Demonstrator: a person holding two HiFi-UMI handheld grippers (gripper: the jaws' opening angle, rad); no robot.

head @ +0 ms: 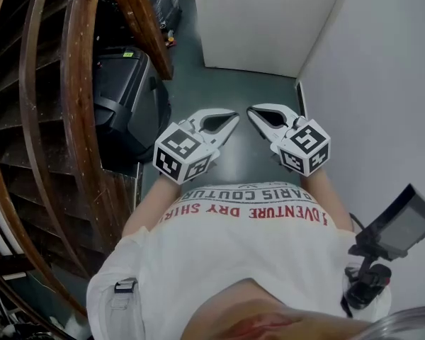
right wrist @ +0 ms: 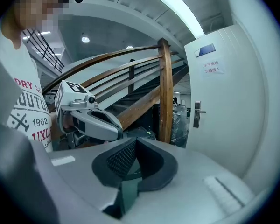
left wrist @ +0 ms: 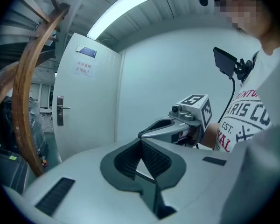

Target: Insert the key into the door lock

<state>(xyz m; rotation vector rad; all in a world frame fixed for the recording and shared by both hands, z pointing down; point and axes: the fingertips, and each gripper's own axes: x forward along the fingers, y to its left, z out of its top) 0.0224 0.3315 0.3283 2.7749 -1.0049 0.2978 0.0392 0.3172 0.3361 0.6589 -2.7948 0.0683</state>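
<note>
Door (left wrist: pixel 84 101): closed, white, at the far end of the narrow passage, with a paper notice high on it. The lock plate with lever handle (left wrist: pixel 60 110) sits at mid-height near the door's edge.

Left gripper (head: pixel 230 119): jaws together, ribbed pads meeting at the tip, nothing between them. It is held level in front of the person's chest, well short of the door.

Right gripper (head: pixel 253 114): jaws likewise together and empty. It is just beside the left one and equally far from the door, tips nearly meeting.

Key: not found in any view. It is in neither gripper, and none shows on the floor before the door. The lock plate is too small from here to tell whether a key sits in the keyhole.

Wooden stair rail (right wrist: pixel 165 90): stands on the handle side of the door, clear of both grippers.

Progress, judged: undecided. Empty closed tongs well away from the door fit a key already seated in the lock, or a key elsewhere and out of view. Neither gripper is at the lock.
</note>
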